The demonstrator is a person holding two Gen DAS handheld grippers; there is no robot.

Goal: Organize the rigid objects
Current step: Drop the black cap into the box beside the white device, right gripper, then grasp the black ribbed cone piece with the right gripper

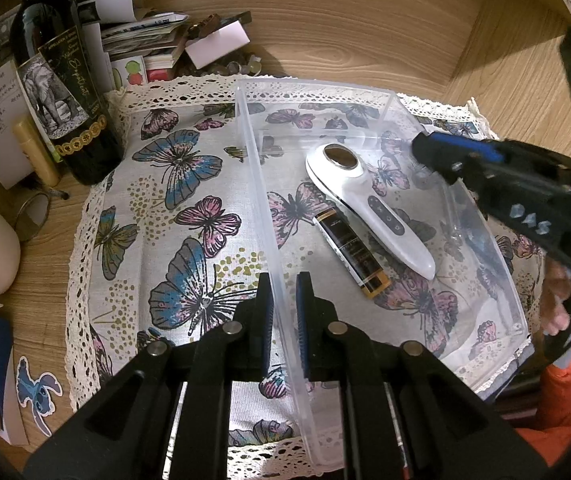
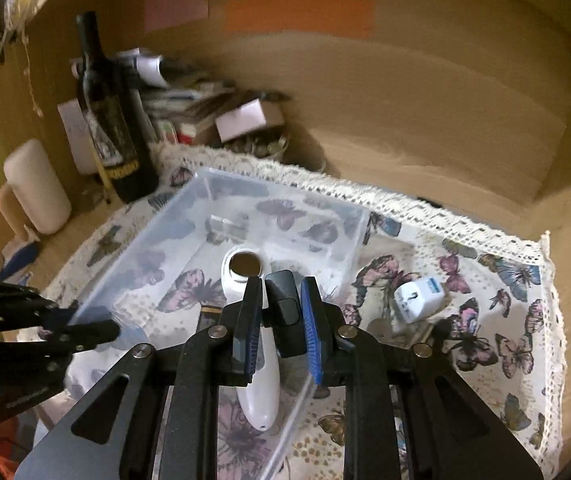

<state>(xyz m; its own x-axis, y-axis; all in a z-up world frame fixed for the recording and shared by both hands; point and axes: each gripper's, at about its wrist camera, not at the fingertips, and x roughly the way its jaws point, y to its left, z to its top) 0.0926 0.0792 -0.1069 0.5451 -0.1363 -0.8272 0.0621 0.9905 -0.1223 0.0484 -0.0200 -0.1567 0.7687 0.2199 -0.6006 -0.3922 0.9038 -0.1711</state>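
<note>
Two items lie inside the clear plastic bin (image 1: 365, 92): a white handheld device (image 1: 369, 204) with a dark round head, and just beside it on its left a black-and-gold tube (image 1: 351, 252). The left hand-held gripper (image 1: 284, 300) is clamped on the bin's near left wall, which stands pinched between its blue pads. The right hand-held gripper (image 2: 281, 312) hangs above the bin's right side, closed on a small black object (image 2: 283, 304), perhaps a charger or case; blur hides its detail. A white travel adapter (image 2: 419, 298) rests on the butterfly-print cloth (image 1: 189, 200) to the bin's right. A dark wine bottle (image 1: 61, 80) stands at the cloth's far left corner on the wooden desk (image 1: 365, 20), beside stacked papers (image 1: 145, 36).
</note>
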